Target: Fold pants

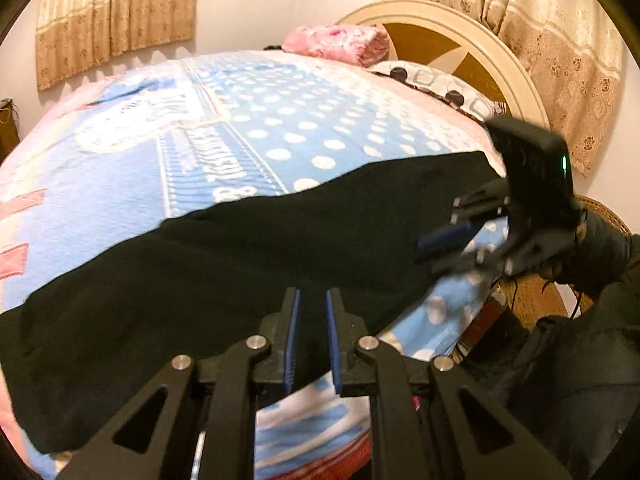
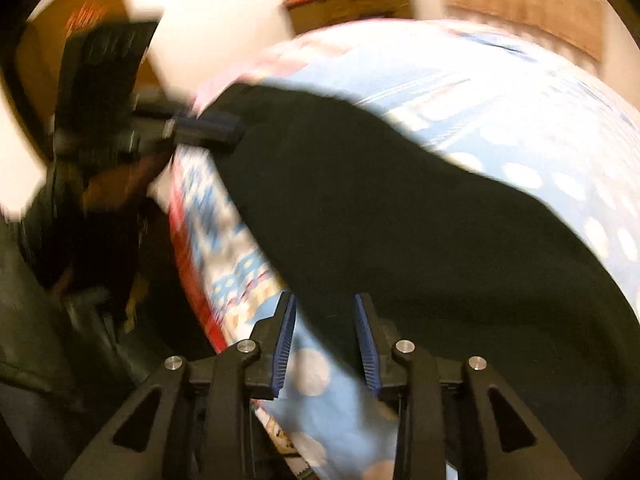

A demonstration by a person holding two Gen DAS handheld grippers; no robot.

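Observation:
Black pants [image 1: 224, 264] lie spread across the near edge of a bed with a blue polka-dot cover [image 1: 280, 120]. My left gripper [image 1: 312, 300] is open, its blue pads straddling the near edge of the pants; black fabric shows between them. My right gripper [image 1: 430, 254] comes in from the right, over the pants' right end. In the blurred right wrist view, the right gripper [image 2: 325, 308] is open over the pants' [image 2: 380, 220] near edge. The left gripper [image 2: 236, 132] sits at the far end of the pants.
A pink folded blanket [image 1: 340, 42] and a patterned pillow [image 1: 436, 84] lie by the cream headboard [image 1: 460, 28]. Curtains [image 1: 116, 12] hang on the wall. A wicker chair [image 1: 536, 292] stands right of the bed. The bed's red-trimmed side [image 2: 192, 272] drops to the floor.

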